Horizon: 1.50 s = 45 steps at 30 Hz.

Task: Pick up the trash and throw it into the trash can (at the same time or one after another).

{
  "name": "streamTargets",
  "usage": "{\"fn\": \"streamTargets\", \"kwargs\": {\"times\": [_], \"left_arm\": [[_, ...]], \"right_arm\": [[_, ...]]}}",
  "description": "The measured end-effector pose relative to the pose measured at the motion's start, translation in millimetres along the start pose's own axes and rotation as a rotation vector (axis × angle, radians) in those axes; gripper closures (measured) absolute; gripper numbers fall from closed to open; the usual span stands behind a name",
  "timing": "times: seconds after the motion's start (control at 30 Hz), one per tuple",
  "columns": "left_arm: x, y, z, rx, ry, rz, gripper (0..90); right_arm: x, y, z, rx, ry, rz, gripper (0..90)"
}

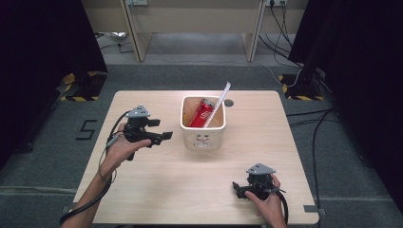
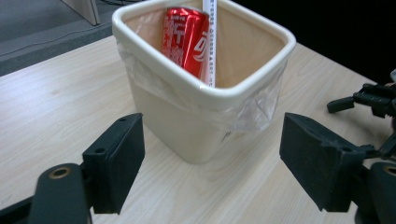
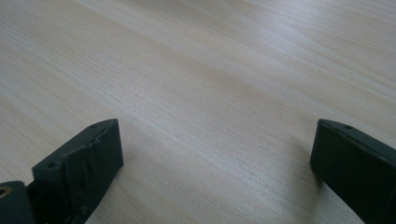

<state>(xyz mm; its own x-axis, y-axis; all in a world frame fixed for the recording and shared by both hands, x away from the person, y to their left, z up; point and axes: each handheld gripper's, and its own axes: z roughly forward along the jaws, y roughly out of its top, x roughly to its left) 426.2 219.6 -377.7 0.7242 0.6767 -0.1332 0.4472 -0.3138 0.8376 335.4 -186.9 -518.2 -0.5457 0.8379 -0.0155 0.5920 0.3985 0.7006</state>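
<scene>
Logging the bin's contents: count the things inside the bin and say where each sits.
2. A red can leans in the cream bin; a white stick slants beside it, poking above the rim. Anything beneath is hidden.

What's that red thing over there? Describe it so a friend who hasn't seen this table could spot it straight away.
Start at the wooden table and find the cream bin near its middle, lined with a clear bag. Inside, a red drinks can leans against the wall. Beside it stands a thin white stick that pokes above the rim; the can is the shiny red one with white lettering.

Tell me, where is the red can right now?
The red can leans inside the cream bin at the table's middle, beside a white stick; in the high view, the left gripper is to its left.
</scene>
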Motion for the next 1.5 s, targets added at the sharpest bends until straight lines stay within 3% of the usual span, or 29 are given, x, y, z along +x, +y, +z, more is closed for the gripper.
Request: {"fn": "streamTargets", "kwargs": {"times": [0.4, 0.73, 1.0, 1.27, 1.5], "left_arm": [[-2.6, -35.5, 3.5, -0.008, 0.012, -0.018, 21.9], [2.4, -58.5, 8.0, -0.012, 0.036, -0.027, 21.9], [11.7, -80.9, 12.3, -0.021, 0.043, -0.066, 22.2], [18.3, -101.2, 19.5, 0.027, 0.067, -0.072, 22.0], [16.7, -114.1, 19.0, 0.031, 0.086, -0.071, 22.1]], "right_arm": [[0.7, 0.0, 0.0, 0.001, -0.001, 0.005, 2.8], [0.8, 0.1, 0.1, 0.002, -0.002, 0.005, 2.7], [0.9, 0.1, 0.1, 0.001, -0.003, 0.005, 2.7], [1.1, 0.2, 0.3, 0.002, -0.004, 0.006, 2.5], [1.1, 0.2, 0.3, 0.002, -0.004, 0.006, 2.5]]}}
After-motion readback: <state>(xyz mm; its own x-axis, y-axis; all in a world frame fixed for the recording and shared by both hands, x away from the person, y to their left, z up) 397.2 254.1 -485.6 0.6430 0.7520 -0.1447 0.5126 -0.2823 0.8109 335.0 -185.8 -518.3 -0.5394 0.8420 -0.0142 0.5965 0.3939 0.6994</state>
